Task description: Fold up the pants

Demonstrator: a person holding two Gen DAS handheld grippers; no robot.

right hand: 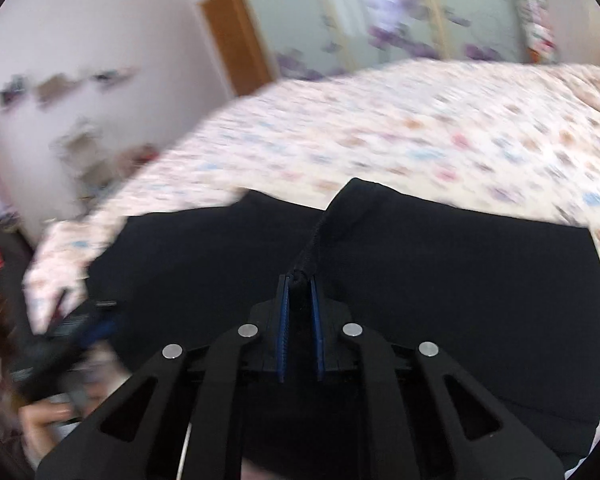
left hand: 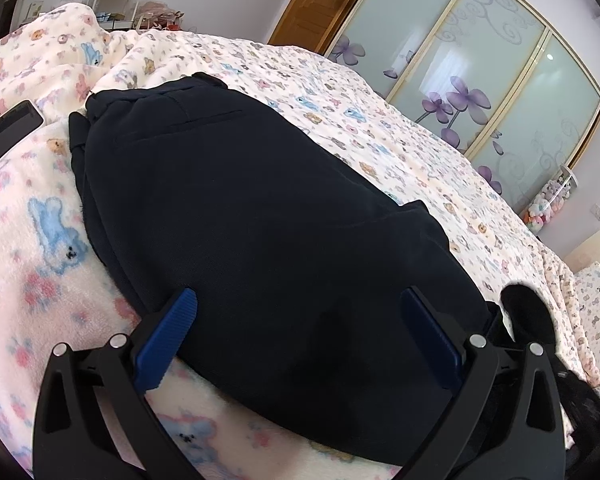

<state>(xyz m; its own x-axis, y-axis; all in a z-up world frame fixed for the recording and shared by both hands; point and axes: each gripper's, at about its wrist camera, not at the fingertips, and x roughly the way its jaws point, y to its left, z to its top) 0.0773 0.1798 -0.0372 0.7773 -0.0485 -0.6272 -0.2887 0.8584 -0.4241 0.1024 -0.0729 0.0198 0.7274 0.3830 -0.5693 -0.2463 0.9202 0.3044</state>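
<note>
The left wrist camera sits low and close above the dark pants point(left hand: 260, 216) on the bed point(left hand: 400, 128), looking forward along the fingers of the left hand-held gripper point(left hand: 298, 300) and across the bed toward the sliding wardrobe doors point(left hand: 500, 80) and a wooden door point(left hand: 320, 4). The right wrist camera looks along the right hand-held gripper point(right hand: 299, 280) from just above the same pants point(right hand: 440, 280), facing the same bed point(right hand: 400, 128), wardrobe doors point(right hand: 380, 12) and wooden door point(right hand: 236, 36); its picture is blurred. Both views share the pants, bed, wardrobe and door.
</note>
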